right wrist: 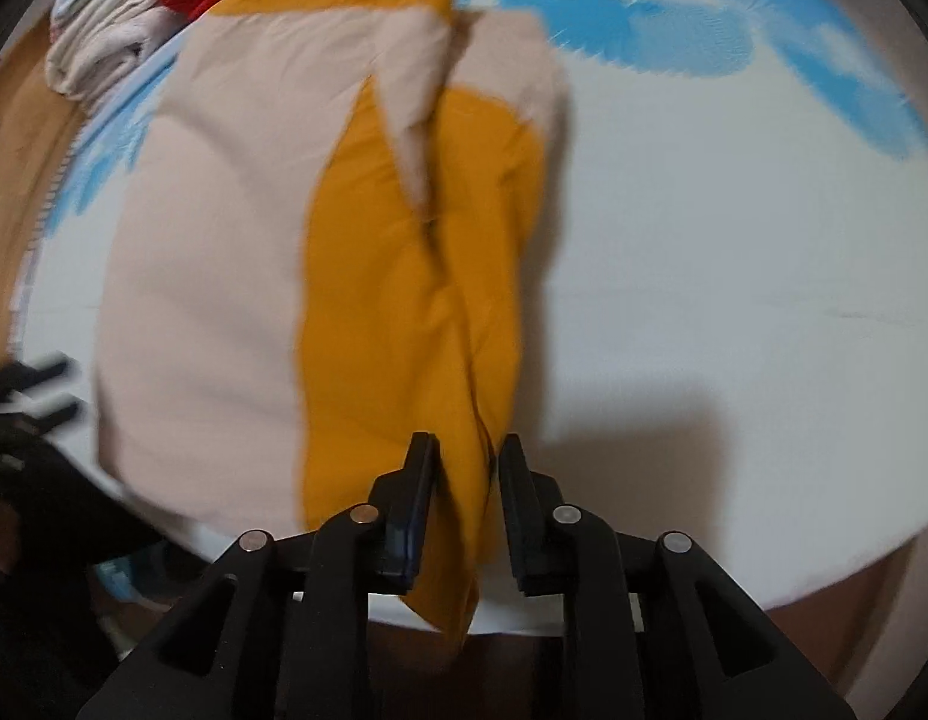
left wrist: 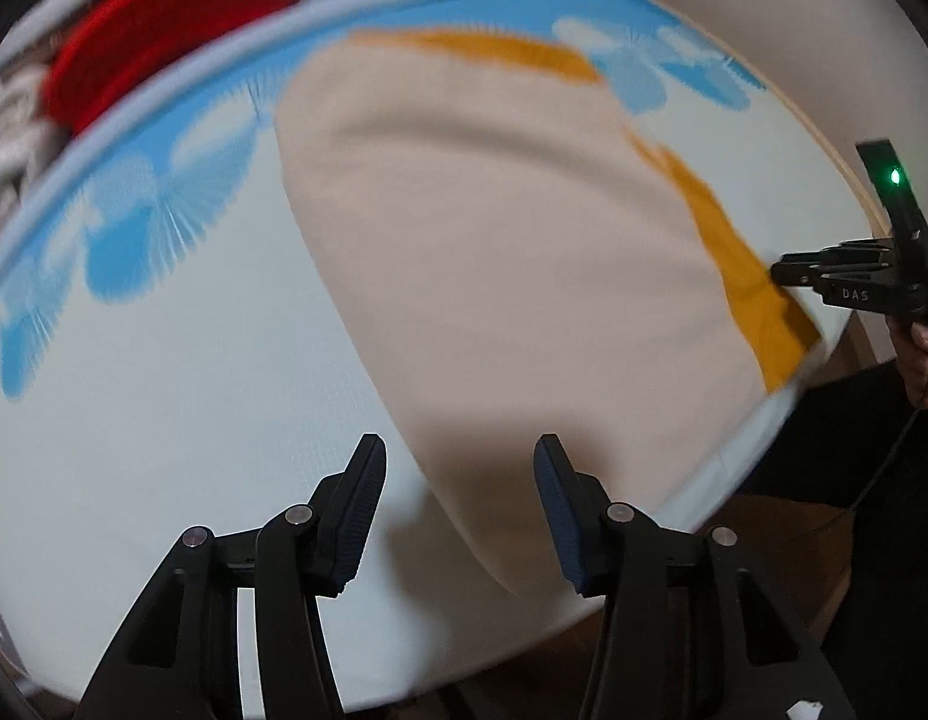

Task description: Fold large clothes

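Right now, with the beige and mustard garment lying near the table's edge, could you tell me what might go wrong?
The mustard fold hangs over the table edge between the right gripper pads, which look parted; it may slip off. The left gripper is open above the beige panel, holding nothing, so a one-sided pull could skew the fold.

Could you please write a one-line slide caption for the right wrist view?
Right gripper straddles the mustard edge of a beige-and-mustard garment on the blue-flowered sheet.
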Demonstrator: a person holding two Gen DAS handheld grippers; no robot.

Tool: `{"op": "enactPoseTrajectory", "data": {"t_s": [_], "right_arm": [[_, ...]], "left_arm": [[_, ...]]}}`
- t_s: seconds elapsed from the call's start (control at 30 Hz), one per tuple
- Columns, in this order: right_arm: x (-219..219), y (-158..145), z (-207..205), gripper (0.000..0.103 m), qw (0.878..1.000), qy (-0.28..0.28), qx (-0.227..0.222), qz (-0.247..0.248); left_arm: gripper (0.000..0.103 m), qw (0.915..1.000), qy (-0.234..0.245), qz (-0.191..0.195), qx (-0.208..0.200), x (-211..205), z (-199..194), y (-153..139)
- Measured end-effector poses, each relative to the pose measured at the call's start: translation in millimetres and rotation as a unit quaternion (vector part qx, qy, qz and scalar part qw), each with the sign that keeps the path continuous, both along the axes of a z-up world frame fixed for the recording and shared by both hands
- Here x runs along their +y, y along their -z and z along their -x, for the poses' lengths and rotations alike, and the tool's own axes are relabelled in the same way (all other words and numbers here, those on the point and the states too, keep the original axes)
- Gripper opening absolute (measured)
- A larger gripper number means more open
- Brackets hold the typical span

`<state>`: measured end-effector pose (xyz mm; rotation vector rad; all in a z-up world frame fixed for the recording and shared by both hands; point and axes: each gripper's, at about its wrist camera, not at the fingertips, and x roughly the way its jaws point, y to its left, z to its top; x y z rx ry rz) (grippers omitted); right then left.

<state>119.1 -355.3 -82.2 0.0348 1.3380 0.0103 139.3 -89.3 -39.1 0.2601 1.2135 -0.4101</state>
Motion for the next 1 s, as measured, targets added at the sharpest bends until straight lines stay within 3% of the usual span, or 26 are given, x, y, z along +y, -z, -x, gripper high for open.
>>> {"op": "enactPoseTrajectory", "data": {"t_s": [0.07, 0.1, 0.2, 0.27, 0.3, 0.33, 0.4, 0.53, 0.87, 0.9, 0.93, 0.97, 1.0], "right_arm": [[-7.6, -17.4, -2.6, 0.022, 0.997, 0.023, -0.047, 0.064], [-12.9, -28.5, -6.1, 0.022, 0.994, 0.041, -0.075, 0.072], [-27.8, -60.9, -15.3, 0.027, 0.983, 0.082, -0.162, -0.004], [-26.3, -75.5, -30.9, 0.039, 0.973, 0.084, -0.203, -0.069], [-27.1, -77.2, -35.3, 0.052, 0.971, 0.084, -0.207, -0.089], [-24.9, -75.0, -45.1, 0.057, 0.969, 0.087, -0.207, -0.105], [-24.4, -67.3, -63.9, 0.057, 0.967, 0.092, -0.194, -0.134], [-17.4, -41.3, -110.0, 0.057, 0.966, 0.105, -0.163, -0.174], [-4.9, 18.9, -187.5, 0.057, 0.972, 0.097, -0.094, -0.193], [-2.2, 18.7, -190.2, 0.048, 0.971, 0.090, -0.100, -0.197], [0.5, 15.8, -192.6, 0.014, 0.971, 0.079, -0.106, -0.201], [1.1, 12.2, -194.4, 0.002, 0.969, 0.072, -0.113, -0.208], [-0.3, 5.5, -193.7, 0.002, 0.964, 0.071, -0.131, -0.218]], "left_arm": [[0.047, 0.9997, 0.000, 0.004, -0.026, 6.3, -17.2, -5.8], [0.047, 0.9993, 0.000, 0.009, -0.036, 6.6, -22.8, -6.6], [0.047, 0.9975, -0.018, 0.036, -0.057, 16.2, -38.9, 4.9], [0.047, 0.9970, -0.050, 0.051, -0.031, 22.4, -46.9, 25.9], [0.044, 0.9969, -0.066, 0.043, -0.008, 22.2, -54.5, 33.4], [0.044, 0.9953, -0.085, 0.047, 0.006, 22.3, -58.2, 37.8], [0.046, 0.9940, -0.089, 0.063, 0.007, 19.7, -61.0, 37.1], [0.046, 0.9955, -0.088, 0.035, 0.001, 10.6, -66.5, 44.2], [0.047, 0.9944, -0.097, 0.038, 0.013, 15.6, -72.7, 49.7], [0.047, 0.9944, -0.098, 0.038, 0.014, 14.9, -72.6, 49.4], [0.046, 0.9942, -0.099, 0.038, 0.015, 14.9, -73.1, 49.5], [0.046, 0.9942, -0.100, 0.037, 0.015, 14.9, -73.5, 49.6], [0.046, 0.9942, -0.100, 0.035, 0.015, 14.7, -74.0, 50.0]]}}
